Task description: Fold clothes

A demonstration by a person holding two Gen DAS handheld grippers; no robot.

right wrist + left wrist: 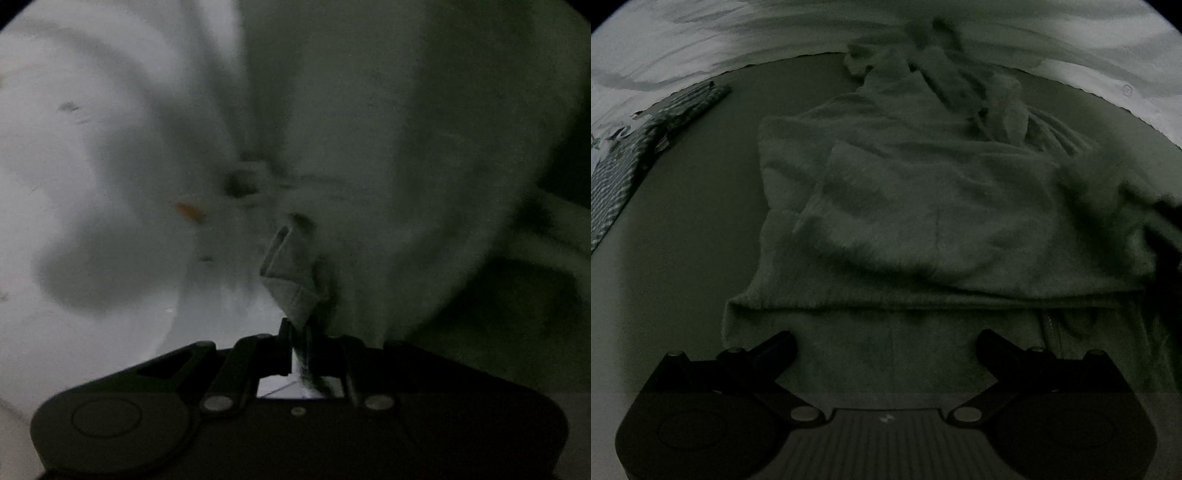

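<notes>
A pale fleecy garment (923, 206) lies spread on a dark mat (687, 229), seen dimly in the left wrist view. Its near hem reaches down between the fingers of my left gripper (886, 345), which stands open just above the cloth and holds nothing. In the right wrist view my right gripper (300, 332) is shut on a corner of the same fleecy garment (388, 166). A folded hem tab (291, 273) sticks up from the closed jaws. The lifted cloth fills the right half of that blurred view.
A striped cloth (624, 166) lies along the mat's left edge. Pale rumpled sheeting (683, 44) surrounds the mat beyond its far edge. In the right wrist view a pale blurred surface (92, 166) lies to the left.
</notes>
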